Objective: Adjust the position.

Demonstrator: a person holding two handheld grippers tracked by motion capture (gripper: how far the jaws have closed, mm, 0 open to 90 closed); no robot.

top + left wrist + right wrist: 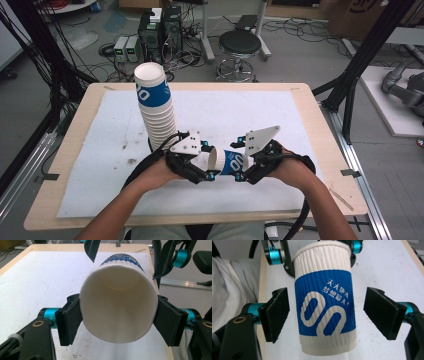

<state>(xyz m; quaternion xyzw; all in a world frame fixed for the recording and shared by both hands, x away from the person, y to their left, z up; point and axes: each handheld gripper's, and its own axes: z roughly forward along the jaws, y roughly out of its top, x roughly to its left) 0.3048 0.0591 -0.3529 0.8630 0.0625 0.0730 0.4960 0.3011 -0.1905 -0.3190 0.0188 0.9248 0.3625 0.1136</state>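
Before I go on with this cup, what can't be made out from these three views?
- High view: the base of the cup stack sits behind the left tool, so its footing is hidden.
- Right gripper view: the cup has its bottom turned to the camera, hiding its mouth.
- Left gripper view: the right tool is cut off by the top edge.
- High view: the cup's print is too small to read.

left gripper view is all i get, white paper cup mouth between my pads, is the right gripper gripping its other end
Observer: No. In the right gripper view the right gripper has its pads either side of the blue-and-white ribbed paper cup, with gaps.
Operator: so who holds it
Observer: The left gripper, pads pressed against the cup's rim end.
Operator: where's the stack
Observer: The tall leaning stack of paper cups stands on the white mat, beyond your left hand.
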